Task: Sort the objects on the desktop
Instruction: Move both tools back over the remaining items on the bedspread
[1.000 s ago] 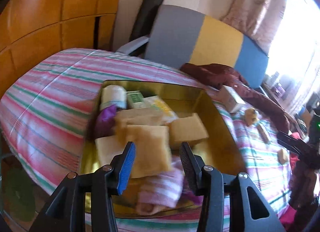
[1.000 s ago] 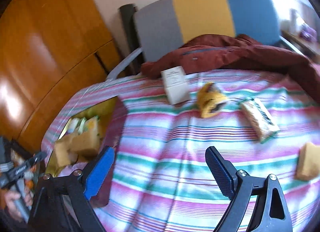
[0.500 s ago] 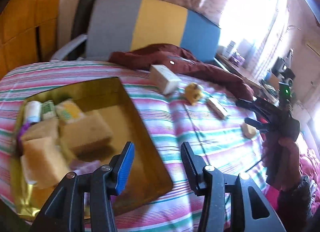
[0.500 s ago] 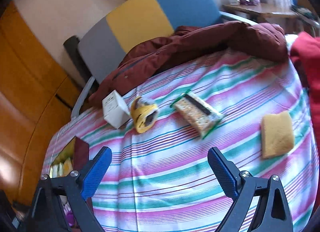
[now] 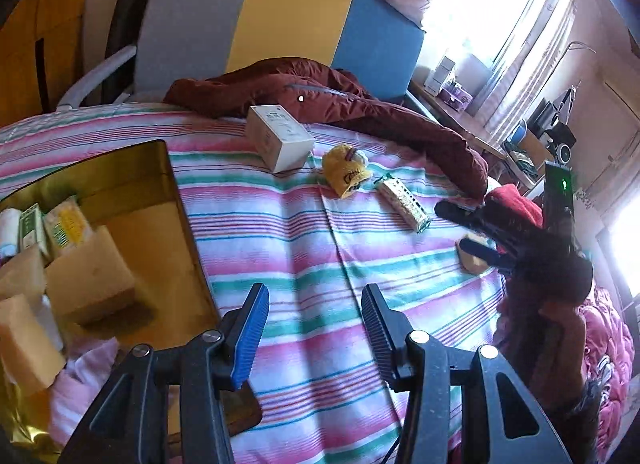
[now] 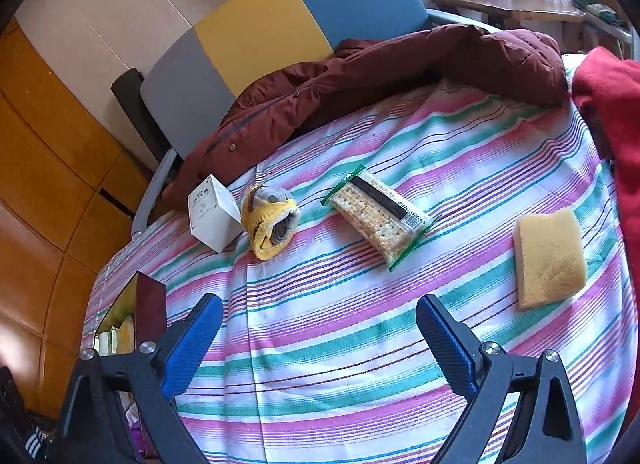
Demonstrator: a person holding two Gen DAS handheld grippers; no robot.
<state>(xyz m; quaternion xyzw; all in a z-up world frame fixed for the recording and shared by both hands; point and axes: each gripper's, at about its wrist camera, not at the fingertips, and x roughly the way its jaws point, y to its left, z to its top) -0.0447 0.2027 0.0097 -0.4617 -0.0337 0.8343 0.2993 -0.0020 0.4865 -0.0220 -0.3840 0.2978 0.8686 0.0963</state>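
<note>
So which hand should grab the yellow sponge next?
Probably the right. The right gripper is wide open, empty, and the sponge lies close ahead. The left gripper sits beside the gold box.

The left gripper [image 5: 314,330], jaws apart and empty, hovers just right of the gold tray [image 5: 176,200] holding sponges [image 5: 90,284].
</note>
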